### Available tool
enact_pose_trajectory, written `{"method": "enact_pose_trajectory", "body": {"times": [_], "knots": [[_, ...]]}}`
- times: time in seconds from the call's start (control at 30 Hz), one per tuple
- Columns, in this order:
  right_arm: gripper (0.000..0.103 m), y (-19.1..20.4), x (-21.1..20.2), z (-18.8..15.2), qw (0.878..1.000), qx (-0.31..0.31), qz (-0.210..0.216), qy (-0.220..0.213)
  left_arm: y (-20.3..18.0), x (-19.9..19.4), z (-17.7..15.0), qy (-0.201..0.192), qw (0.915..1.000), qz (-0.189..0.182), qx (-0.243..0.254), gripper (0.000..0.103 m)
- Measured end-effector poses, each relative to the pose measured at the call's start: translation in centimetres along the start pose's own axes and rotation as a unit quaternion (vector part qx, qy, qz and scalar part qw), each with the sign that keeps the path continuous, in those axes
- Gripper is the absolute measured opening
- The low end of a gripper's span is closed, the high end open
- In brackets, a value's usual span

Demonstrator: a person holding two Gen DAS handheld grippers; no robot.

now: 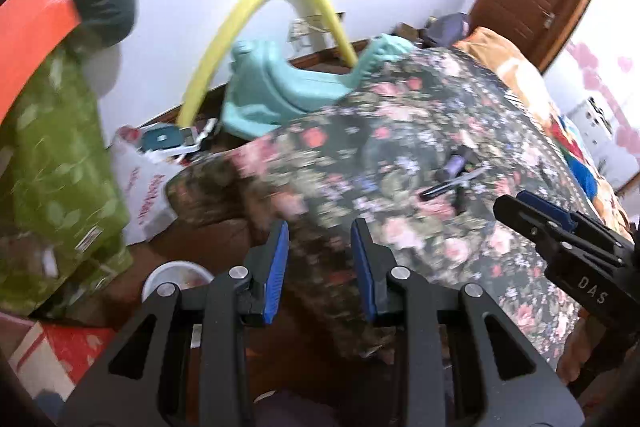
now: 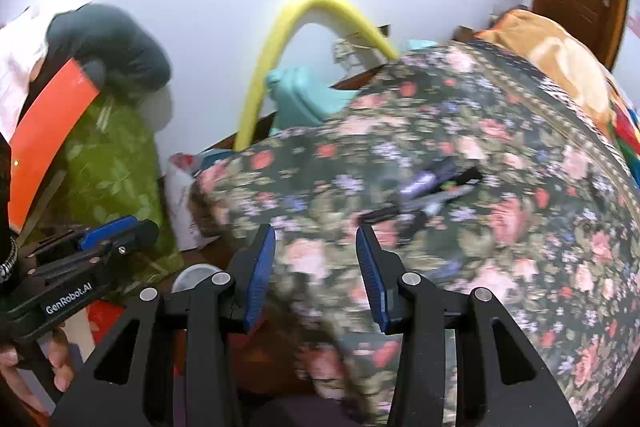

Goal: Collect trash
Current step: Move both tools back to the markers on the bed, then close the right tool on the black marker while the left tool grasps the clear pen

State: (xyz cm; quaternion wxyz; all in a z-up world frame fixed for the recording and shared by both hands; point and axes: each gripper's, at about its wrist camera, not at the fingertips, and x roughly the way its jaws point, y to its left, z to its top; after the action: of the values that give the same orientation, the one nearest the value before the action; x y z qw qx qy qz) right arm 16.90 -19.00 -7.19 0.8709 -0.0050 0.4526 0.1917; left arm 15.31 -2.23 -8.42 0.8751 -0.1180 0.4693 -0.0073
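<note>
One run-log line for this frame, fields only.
left tool: open, empty | right tool: open, empty | ahead: floral blanket with small dark items | white cup low left

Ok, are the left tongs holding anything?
No, open and empty: the left tongs show a clear gap between the blue pads, with only the floral blanket beyond.

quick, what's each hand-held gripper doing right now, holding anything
Left hand-held gripper: open, nothing between its pads, above the flowered blanket.
Right hand-held gripper: open, also empty.
</note>
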Motion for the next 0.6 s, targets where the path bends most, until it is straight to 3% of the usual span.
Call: {"method": "enact_pose_trajectory", "body": {"times": [0.33,0.6], "knots": [[0.038,-7.5,0.8,0.6,0.998,0.051,-0.029,0.007,-6.2,5.3,2.1,0.028,0.9983,-0.029,0.043,0.031],[0.038,-12.3,4.5,0.4,0.994,0.091,-0.025,0.048,-8.4,10.0,2.3,0.067,0.9952,-0.046,0.055,0.031]]}}
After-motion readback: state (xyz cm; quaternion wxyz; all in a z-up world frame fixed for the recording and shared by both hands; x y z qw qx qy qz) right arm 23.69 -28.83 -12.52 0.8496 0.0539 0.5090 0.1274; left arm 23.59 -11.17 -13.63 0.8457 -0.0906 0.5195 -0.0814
